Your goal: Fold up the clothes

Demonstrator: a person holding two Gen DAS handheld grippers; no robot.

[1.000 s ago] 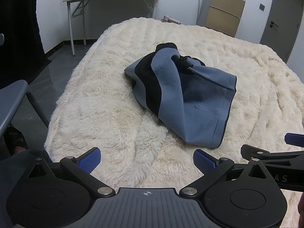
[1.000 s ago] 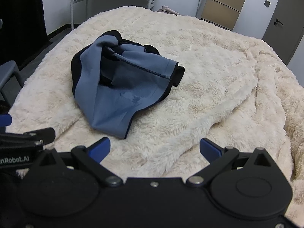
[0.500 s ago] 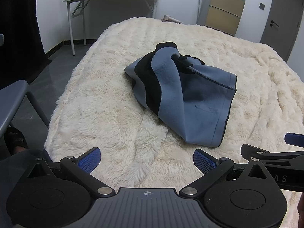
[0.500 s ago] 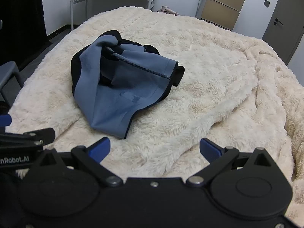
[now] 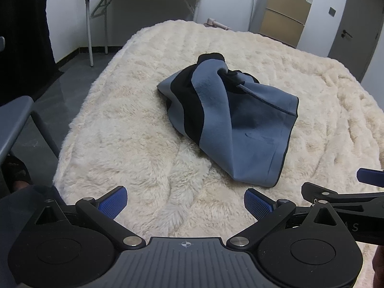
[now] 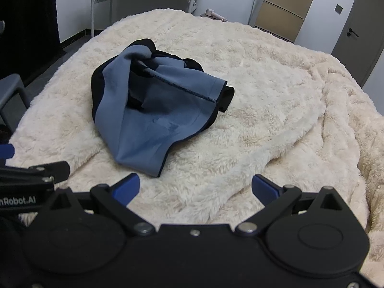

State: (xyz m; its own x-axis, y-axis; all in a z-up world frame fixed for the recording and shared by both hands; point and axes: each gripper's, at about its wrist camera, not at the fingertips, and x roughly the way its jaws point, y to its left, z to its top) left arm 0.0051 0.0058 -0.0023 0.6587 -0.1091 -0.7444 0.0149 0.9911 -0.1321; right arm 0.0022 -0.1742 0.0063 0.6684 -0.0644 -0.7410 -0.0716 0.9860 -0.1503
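A blue and black garment (image 5: 230,124) lies in a crumpled heap on the cream fleece blanket (image 5: 134,124) that covers the bed, roughly midway across it and nearer the bed's left edge than its right, with one hemmed corner pointing toward the near edge. It is bunched, not flat or squared, so as it lies it is not a folded piece. The left gripper (image 5: 184,201) and the right gripper (image 6: 195,187) both hang over the near edge with their jaws spread wide and nothing between the blue pads; side by side and short of the cloth, they seem placed to take in the whole heap. What kind of garment it is cannot be told: sleeves or legs, if any, are tucked under the folds, and its underside is hidden. The person is out of view apart from a dark shape at the left view's lower left edge.
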